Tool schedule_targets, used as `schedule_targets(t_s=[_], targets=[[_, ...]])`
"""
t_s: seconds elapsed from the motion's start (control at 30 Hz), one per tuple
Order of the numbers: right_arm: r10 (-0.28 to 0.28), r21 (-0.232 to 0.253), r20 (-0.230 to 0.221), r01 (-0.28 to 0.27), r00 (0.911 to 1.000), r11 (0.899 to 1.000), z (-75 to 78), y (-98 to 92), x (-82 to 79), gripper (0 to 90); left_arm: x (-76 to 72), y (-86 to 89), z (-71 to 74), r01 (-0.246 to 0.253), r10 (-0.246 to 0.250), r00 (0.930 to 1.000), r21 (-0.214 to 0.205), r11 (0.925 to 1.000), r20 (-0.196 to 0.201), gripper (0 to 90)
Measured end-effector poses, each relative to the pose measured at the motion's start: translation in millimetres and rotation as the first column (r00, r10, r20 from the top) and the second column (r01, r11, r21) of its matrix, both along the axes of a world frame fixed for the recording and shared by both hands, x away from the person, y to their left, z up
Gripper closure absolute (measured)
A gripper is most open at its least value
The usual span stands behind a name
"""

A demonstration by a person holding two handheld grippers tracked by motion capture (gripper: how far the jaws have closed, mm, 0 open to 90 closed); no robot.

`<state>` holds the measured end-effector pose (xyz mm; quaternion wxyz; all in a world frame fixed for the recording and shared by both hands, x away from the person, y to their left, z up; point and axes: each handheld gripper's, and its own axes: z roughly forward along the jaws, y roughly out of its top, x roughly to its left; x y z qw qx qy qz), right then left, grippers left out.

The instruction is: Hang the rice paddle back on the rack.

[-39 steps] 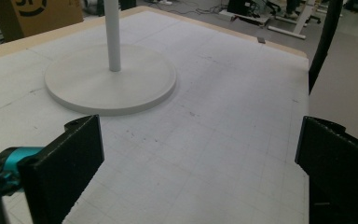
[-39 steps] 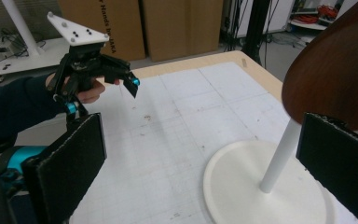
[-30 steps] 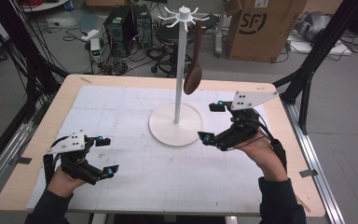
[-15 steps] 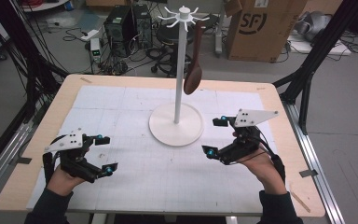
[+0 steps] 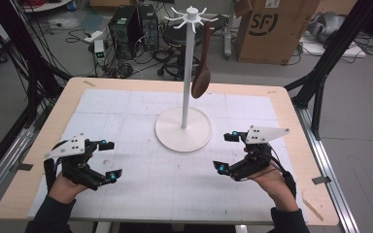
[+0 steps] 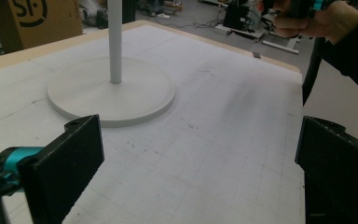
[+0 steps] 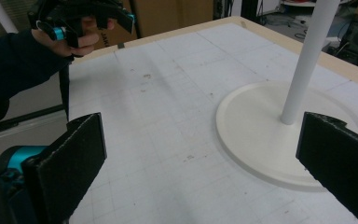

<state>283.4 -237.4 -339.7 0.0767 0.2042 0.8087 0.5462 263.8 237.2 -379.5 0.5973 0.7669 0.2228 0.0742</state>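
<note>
Down at the near left of the table (image 5: 291,104), my left gripper (image 5: 108,160) hangs just above the gridded mat (image 5: 126,111), jaws spread wide with nothing between them. Mid-table stands the white rack (image 5: 183,128), its round base flat on the mat; a brown wooden spoon (image 5: 203,73) dangles from a top hook, the hook end hard to make out. Over on the right, my right gripper (image 5: 227,152) gapes empty too, pointing toward the base. Both sleeves are cut off at the bottom edge.
</note>
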Motion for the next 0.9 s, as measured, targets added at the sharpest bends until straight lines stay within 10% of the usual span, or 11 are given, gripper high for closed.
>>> schedule_targets(t_s=[0.9], targets=[[-0.036,0.004,-0.010,0.036,0.9993,0.999,-34.7,-16.7,-12.7,0.5,-0.2,-1.2,-0.4,0.011,-0.011,0.9999,-0.001,0.9999,-0.005,1.7]])
